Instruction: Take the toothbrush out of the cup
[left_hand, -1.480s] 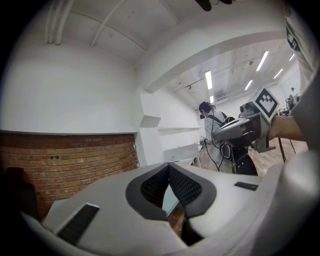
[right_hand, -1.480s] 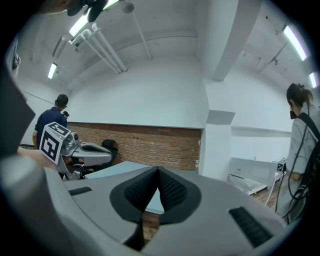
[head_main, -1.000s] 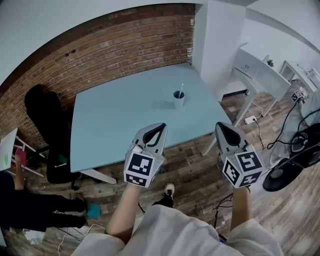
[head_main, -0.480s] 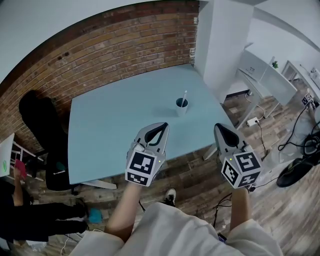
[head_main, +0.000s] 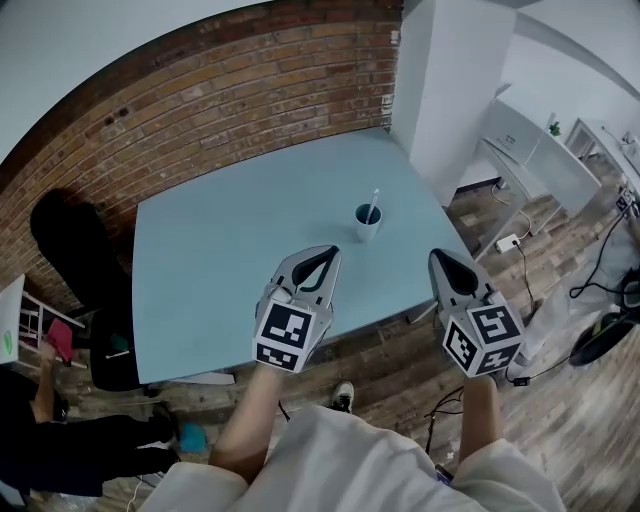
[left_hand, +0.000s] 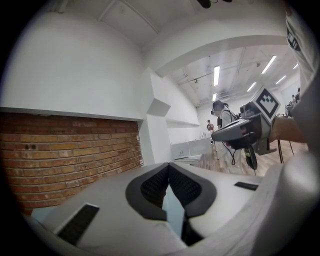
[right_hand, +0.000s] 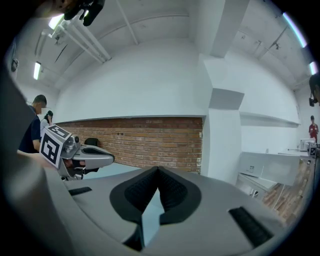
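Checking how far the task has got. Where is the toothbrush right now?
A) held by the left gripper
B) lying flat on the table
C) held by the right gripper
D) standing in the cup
D: the toothbrush stands in the cup on the table, while the left gripper and right gripper hang nearer the person, shut on nothing.

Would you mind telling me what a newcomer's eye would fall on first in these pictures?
A lone white cup with a toothbrush standing in it sits on the pale-blue table, toward its far right. In the foreground, the left gripper and right gripper are shut and empty, well short of the cup. A brick wall curves behind the table.
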